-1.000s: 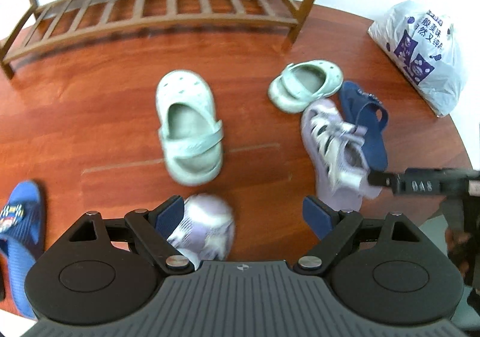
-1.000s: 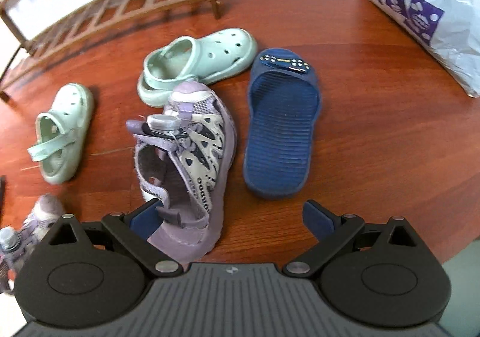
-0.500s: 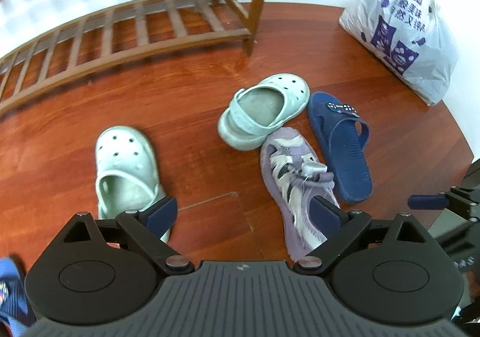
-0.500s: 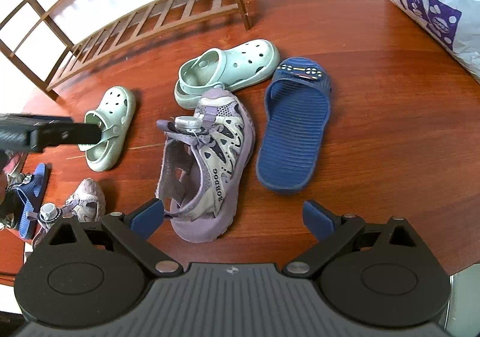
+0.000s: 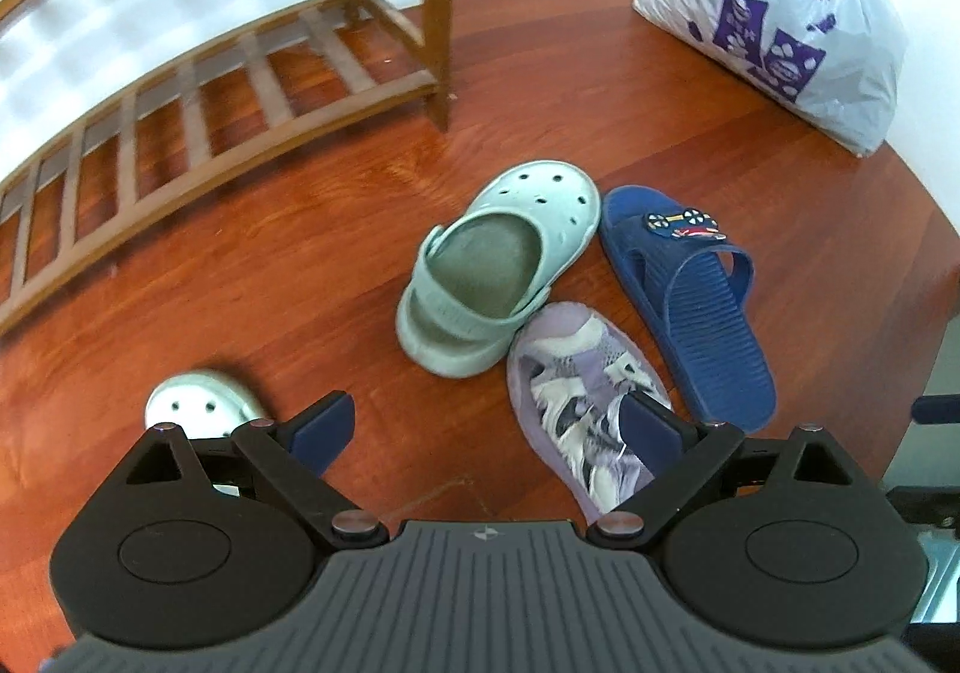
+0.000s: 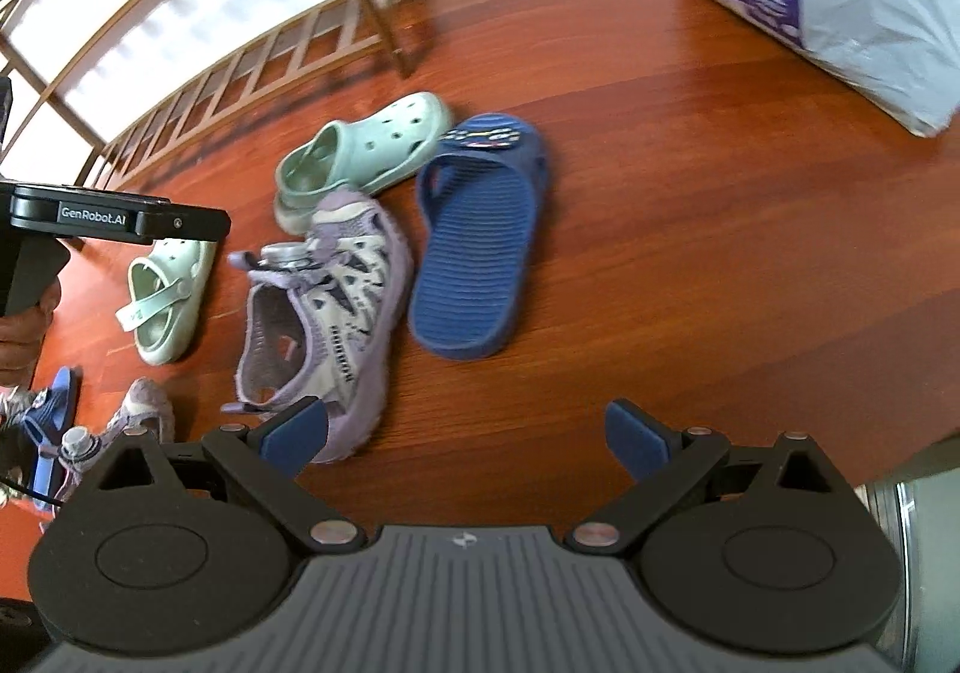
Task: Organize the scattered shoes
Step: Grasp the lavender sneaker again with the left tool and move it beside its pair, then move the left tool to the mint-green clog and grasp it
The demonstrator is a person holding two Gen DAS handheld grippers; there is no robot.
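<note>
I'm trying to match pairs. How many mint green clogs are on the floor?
2. One clog lies by the rack's leg, touching the purple sandal and blue slipper. The other clog lies alone further left. None shows on the rack, though parts are out of view.

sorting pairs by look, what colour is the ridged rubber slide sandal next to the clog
Dark blue ridged rubber slide sandal, with a small multicoloured car-like charm on its strap; clearest in the left wrist view.

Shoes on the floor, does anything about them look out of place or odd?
Yes. None is on the rack; all lie loose on the floor, pairs split. One green clog is jammed against the purple sandal and blue slide, while its mate lies apart to the left. Nothing looks damaged.
</note>
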